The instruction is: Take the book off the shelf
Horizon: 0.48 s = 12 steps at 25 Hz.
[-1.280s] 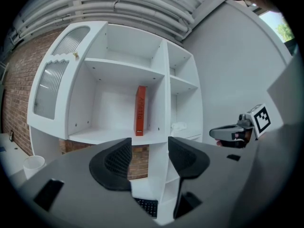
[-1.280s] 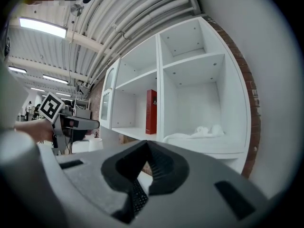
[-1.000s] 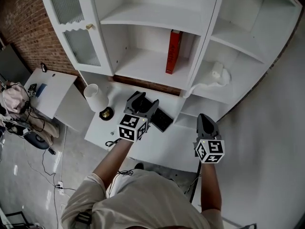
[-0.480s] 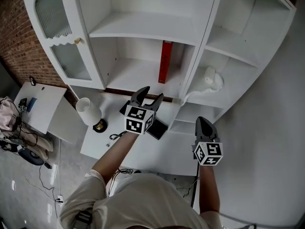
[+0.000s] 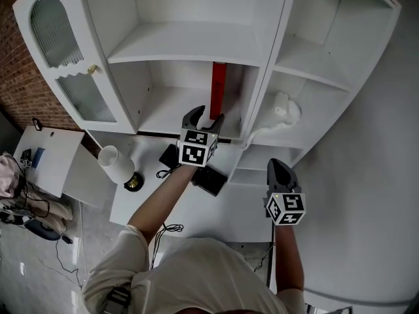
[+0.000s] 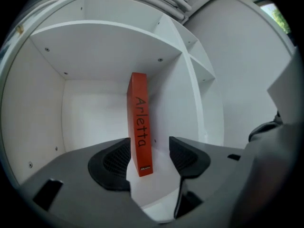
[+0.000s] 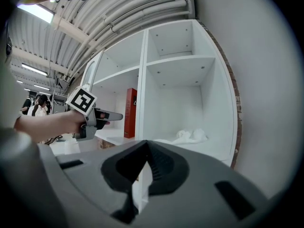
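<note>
A slim red book [image 6: 140,127] stands upright on the middle shelf board of a white shelf unit [image 5: 190,44]. It sits toward the board's right end, just beside the divider wall, with a narrow gap between them. Its spine faces outward and carries the word "Arletta" in black letters running downward, above a small dark mark at the foot.

The left gripper [image 6: 149,148] is raised to the board's front edge with its jaws wide apart. In the left gripper view the foot of the spine shows between the two ribbed pads, which are not closed on it.

The right gripper [image 5: 280,169] hangs low near the desk's [image 5: 229,208] right edge, well apart from the book, its jaws pressed together on nothing.

A crumpled white cloth [image 5: 283,110] lies in the compartment to the right. A white lamp [image 5: 116,165] stands by the desk's left edge.
</note>
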Available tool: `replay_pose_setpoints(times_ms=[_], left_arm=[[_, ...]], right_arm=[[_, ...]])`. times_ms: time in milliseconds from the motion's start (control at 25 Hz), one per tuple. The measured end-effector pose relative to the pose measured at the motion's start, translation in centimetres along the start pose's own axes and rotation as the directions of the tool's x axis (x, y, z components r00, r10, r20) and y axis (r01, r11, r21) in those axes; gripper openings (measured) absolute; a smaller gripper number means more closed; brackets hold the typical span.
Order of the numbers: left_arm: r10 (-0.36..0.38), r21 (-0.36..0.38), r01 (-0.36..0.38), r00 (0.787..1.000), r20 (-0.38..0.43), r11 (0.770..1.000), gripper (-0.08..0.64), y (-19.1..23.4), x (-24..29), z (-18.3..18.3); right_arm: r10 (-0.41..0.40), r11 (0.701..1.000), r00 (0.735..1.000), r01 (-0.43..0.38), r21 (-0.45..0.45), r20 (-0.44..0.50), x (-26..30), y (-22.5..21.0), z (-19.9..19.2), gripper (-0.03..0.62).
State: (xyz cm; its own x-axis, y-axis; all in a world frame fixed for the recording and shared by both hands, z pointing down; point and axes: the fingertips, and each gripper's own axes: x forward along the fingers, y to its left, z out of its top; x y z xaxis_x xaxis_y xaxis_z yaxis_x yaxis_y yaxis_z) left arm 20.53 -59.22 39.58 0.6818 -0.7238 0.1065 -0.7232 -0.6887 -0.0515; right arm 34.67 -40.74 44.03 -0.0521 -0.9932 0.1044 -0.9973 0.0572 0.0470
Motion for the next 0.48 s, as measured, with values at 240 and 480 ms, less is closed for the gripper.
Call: replay_pose_setpoints(times_ms=[240, 480], left_arm=[[0.031, -0.01, -0.031, 0.998, -0.046, 0.999, 0.239, 0.9, 3.5, 0.1], [0.081, -0.016, -0.083, 0.995, -0.064, 0.996, 0.244, 1.9, 6.4, 0.0]], right_arm=[[-0.021, 1.0, 1.0, 0.021, 0.002, -0.012, 0.6, -0.7, 0.0, 0.003], [-0.032, 0.999, 0.999, 0.033, 0.008, -0.022, 0.9, -0.8, -0.4, 0.003]])
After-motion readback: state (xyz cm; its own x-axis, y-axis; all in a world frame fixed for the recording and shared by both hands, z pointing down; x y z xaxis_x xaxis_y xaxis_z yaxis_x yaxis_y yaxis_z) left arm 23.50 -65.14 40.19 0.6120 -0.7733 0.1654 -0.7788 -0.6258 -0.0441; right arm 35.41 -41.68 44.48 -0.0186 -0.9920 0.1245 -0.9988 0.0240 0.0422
